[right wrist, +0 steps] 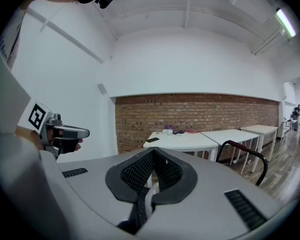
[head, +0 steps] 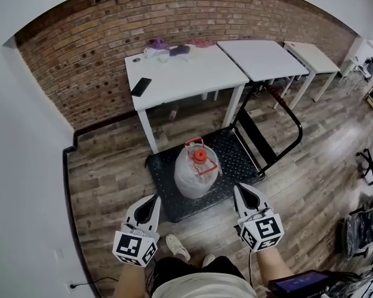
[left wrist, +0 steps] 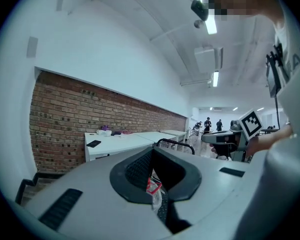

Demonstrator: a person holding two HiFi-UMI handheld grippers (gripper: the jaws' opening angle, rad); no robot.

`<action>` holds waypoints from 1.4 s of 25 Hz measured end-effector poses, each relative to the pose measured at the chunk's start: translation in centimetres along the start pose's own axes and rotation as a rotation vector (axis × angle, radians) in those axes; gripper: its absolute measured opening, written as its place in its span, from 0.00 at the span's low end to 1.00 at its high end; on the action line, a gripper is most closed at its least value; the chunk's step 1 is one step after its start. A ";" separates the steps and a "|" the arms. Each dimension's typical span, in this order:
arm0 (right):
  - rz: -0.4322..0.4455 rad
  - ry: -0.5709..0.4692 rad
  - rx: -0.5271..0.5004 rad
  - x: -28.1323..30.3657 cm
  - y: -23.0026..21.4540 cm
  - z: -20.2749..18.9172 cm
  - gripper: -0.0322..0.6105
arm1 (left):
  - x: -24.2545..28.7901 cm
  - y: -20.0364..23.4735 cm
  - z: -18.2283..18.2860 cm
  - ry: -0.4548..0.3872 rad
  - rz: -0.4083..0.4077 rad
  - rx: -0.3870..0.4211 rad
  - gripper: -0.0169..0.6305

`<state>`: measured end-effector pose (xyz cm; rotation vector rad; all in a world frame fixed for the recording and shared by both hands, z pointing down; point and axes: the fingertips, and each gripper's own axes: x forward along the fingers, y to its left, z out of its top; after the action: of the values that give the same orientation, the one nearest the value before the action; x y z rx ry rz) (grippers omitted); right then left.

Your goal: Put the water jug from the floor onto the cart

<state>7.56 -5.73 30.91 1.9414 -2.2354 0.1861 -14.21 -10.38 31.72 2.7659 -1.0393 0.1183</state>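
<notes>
Both claws are closed on nothing: the left claw [head: 153, 200] and the right claw [head: 240, 190] hang apart, and the water jug [head: 197, 169] stands upright on the cart [head: 239, 160] ahead of and between them, touching neither. The placing looks done, so the sound move is a clean retreat that avoids the jug's red top [head: 199, 156], plus a check that it sits well inside the deck edge. Only the head view shows that footing. The left gripper view catches just a sliver of red past its tips, and the right gripper view shows the cart's push bar [right wrist: 240, 145] off to that claw's right.
</notes>
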 end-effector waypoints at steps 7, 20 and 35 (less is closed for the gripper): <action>0.033 -0.031 -0.016 -7.5 -0.7 0.2 0.05 | -4.1 -6.7 -0.3 0.004 0.040 0.008 0.02; -0.015 -0.052 0.026 -14.9 0.2 0.2 0.05 | -9.2 -11.4 1.1 -0.009 0.001 0.046 0.02; -0.060 -0.056 0.023 -15.1 9.8 1.4 0.05 | -16.7 -5.2 2.7 -0.066 -0.020 0.072 0.02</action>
<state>-0.20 10.01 26.57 2.0476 -2.2155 0.1518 -23.30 3.70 26.03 2.8617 -1.0433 0.0628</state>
